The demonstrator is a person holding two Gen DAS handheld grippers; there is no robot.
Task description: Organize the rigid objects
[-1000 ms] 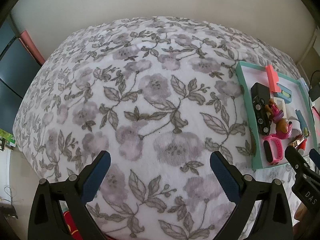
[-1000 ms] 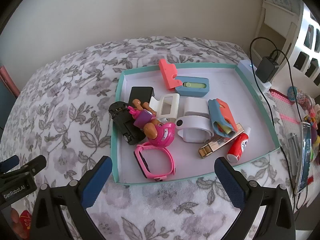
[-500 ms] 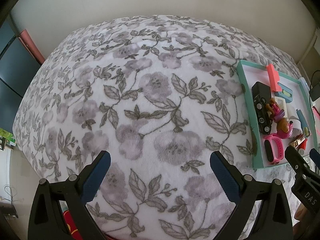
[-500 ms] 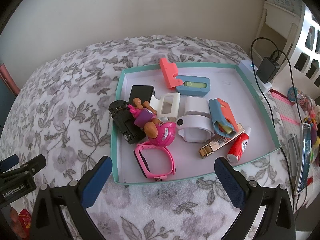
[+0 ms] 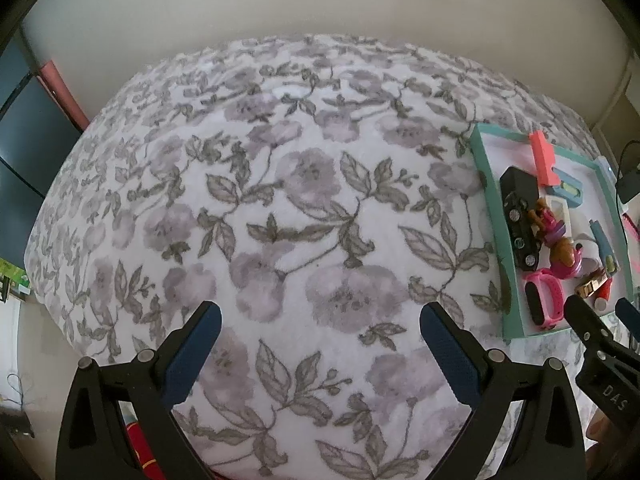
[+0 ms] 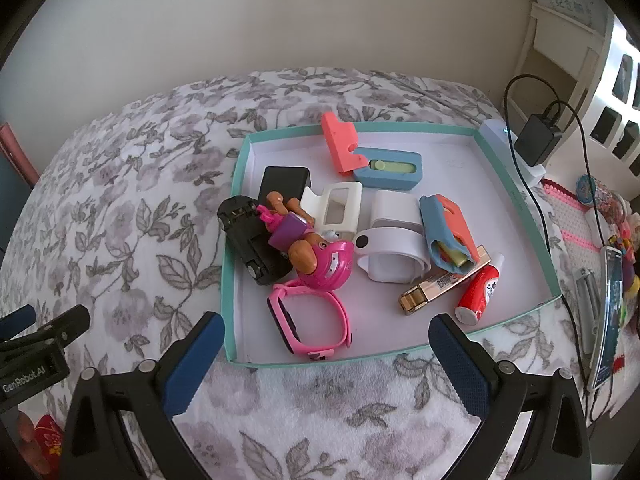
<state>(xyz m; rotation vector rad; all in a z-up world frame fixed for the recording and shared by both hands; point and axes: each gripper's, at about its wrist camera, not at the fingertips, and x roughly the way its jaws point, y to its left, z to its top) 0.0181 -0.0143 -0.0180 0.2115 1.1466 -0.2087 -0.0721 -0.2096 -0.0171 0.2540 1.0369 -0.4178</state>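
A teal-rimmed tray [image 6: 236,240] lies on the flowered bedspread [image 5: 280,200] with several small objects piled in it. They include a pink watch [image 6: 312,320], a black toy car [image 6: 248,240], a pink toy dog figure [image 6: 320,256], a white band [image 6: 392,248], a red tube [image 6: 478,292], a coral block [image 6: 338,142] and a blue case [image 6: 390,170]. My right gripper [image 6: 326,332] hovers open at the tray's near edge, holding nothing. My left gripper [image 5: 320,316] is open over bare bedspread, and the tray [image 5: 496,240] is off to its right.
A black charger with its cable [image 6: 536,140], a phone [image 6: 608,316] and colourful clutter sit right of the tray, with a white shelf [image 6: 580,40] behind. Dark furniture [image 5: 24,140] stands past the bed's left edge. A wall runs behind the bed.
Both views have shifted only slightly. Nothing in the tray has moved, and both grippers stay open and empty.
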